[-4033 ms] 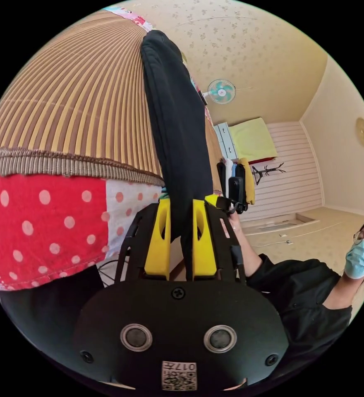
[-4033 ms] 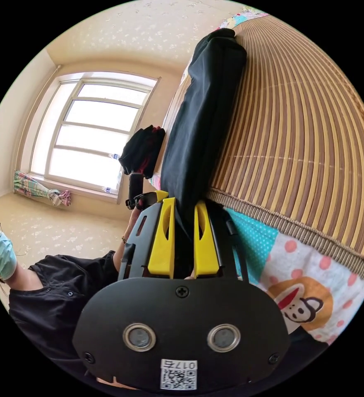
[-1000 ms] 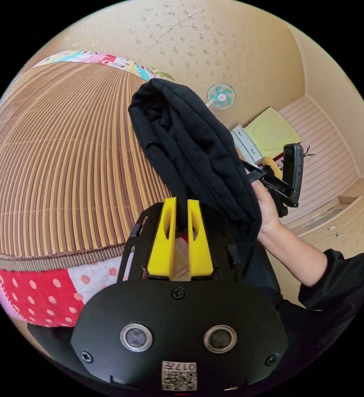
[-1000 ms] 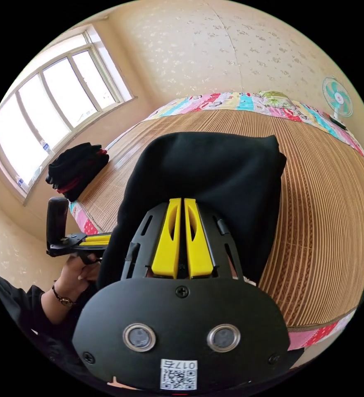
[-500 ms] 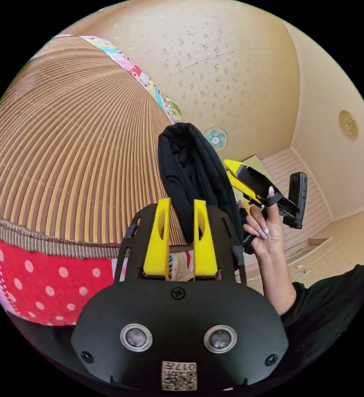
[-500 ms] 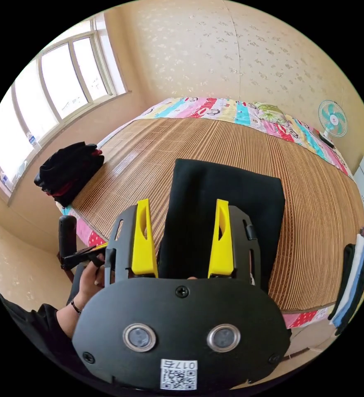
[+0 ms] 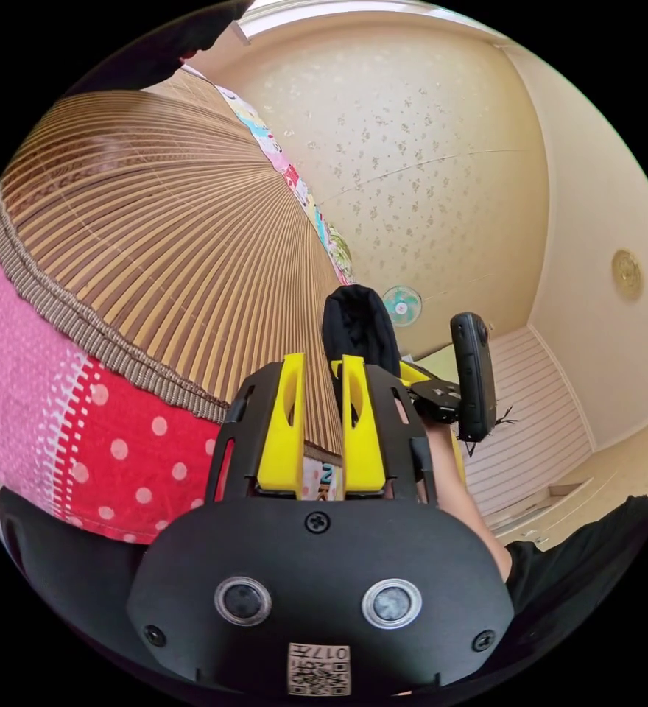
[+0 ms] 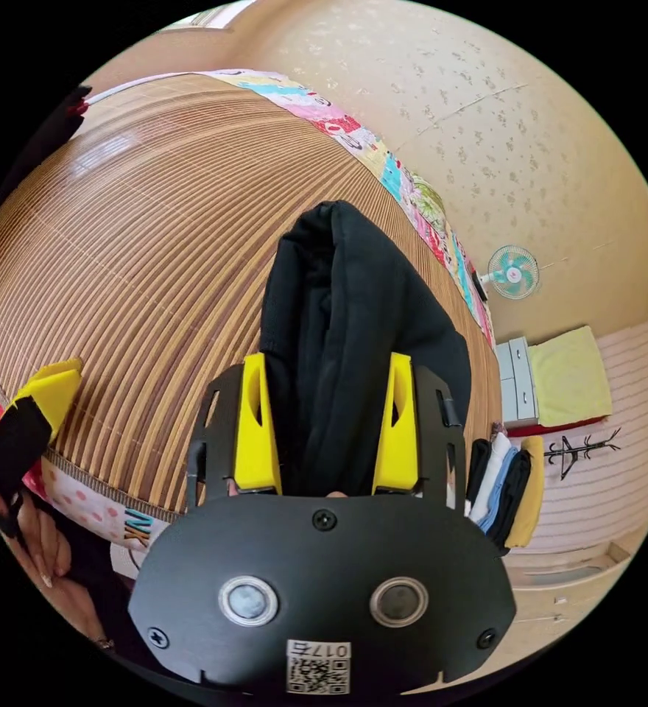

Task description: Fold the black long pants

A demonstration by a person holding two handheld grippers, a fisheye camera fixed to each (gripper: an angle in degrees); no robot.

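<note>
The black long pants (image 8: 346,309) lie folded into a thick bundle on the striped bamboo mat (image 8: 140,243) of a bed, near its front edge. My right gripper (image 8: 326,357) is open, with one yellow jaw on each side of the bundle's near end. In the left gripper view the pants (image 7: 357,328) show as a dark hump just beyond my left gripper (image 7: 322,361), which is open and holds nothing. The right gripper (image 7: 412,372) sits beside that hump in a hand. A yellow tip of the left gripper (image 8: 48,387) shows at the mat's near edge.
A patchwork quilt (image 7: 110,442) hangs below the mat's woven border. A stack of folded clothes (image 8: 504,482) lies at the bed's right. A dark clothes pile (image 7: 184,33) sits at the far corner. A fan (image 8: 512,271) and drawers (image 8: 515,383) stand by the wall.
One second ago both grippers were shut on the pants. The right opened and now straddles the laid-down bundle. The left let go and drew back to the bed's edge.
</note>
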